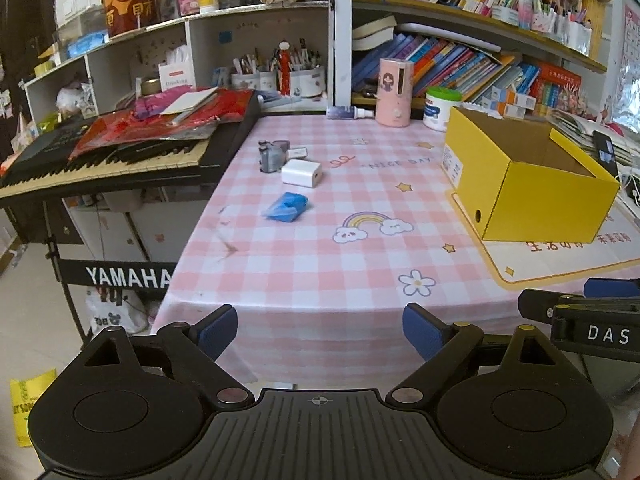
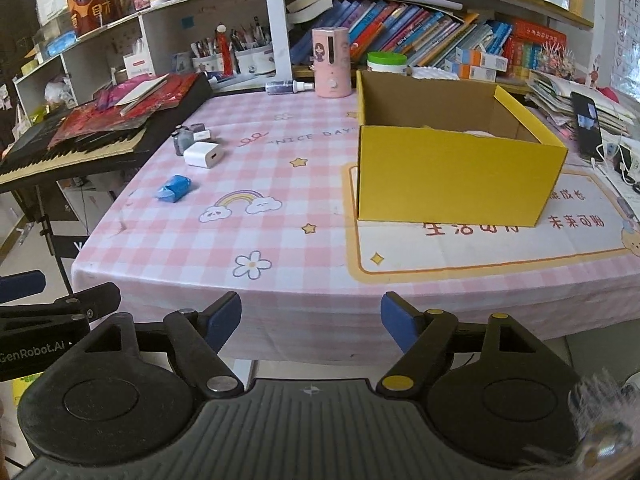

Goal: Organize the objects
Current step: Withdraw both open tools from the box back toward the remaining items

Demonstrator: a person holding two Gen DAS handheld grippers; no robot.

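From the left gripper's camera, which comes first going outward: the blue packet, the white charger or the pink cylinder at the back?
1. Blue packet, nearest, left of centre.
2. White charger, just behind it.
3. Pink cylinder, farthest, standing at the table's back edge by the books.

"YAMAHA" in white on black bar (image 1: 128, 277) under keyboard (image 1: 120, 152). "NICE DAY" printed on pink check tablecloth (image 2: 304, 134), near yellow box (image 2: 456, 168). "DAS" on right gripper's black side (image 1: 608, 335), seen from left cam. "GenRobot.AI" on left gripper's side (image 2: 32, 354), seen from right cam. Red Chinese words on mat (image 2: 480, 240) under box, too hard to read.
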